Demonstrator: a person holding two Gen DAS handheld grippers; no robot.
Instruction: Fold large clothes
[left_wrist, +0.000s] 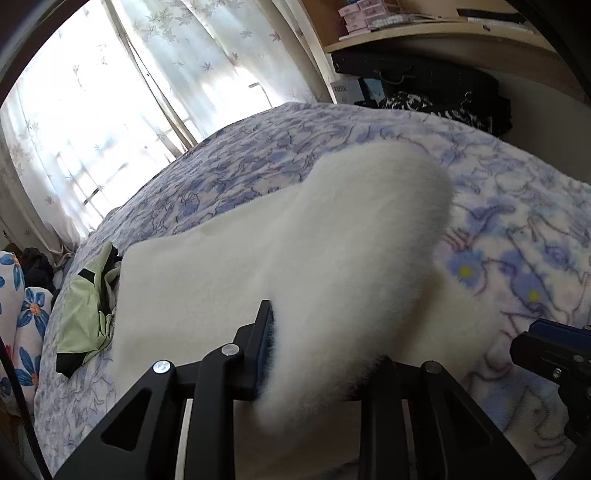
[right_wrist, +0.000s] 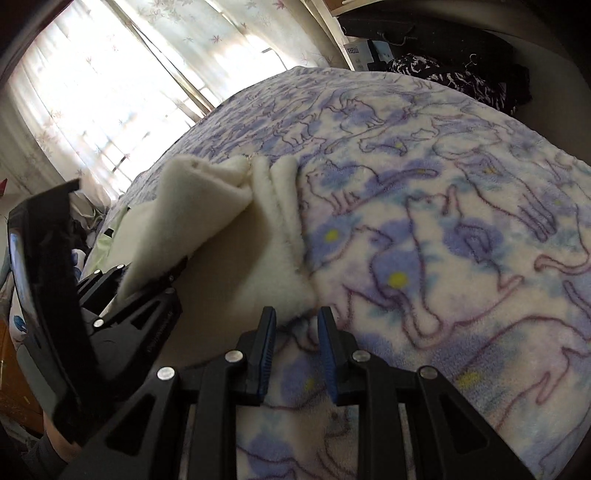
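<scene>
**White fleece gripped at two points over the bed**

A fold of the white fleece garment (left_wrist: 295, 251) is clamped between the narrow jaws of the left gripper (left_wrist: 325, 343), the fabric bulging up and over its fingers. In the right wrist view the right gripper (right_wrist: 297, 325) is seen with jaws set narrow at the garment's near edge, where cream pile meets the cat-print blanket (right_wrist: 461, 240); whether that edge is actually pinched cannot be told. The garment is spread across the middle of the bed, over the blanket. A pale green garment (left_wrist: 88, 306) is left crumpled by the bed's left edge. Bright curtains (left_wrist: 92, 110) are seen beyond the far edge.
</scene>
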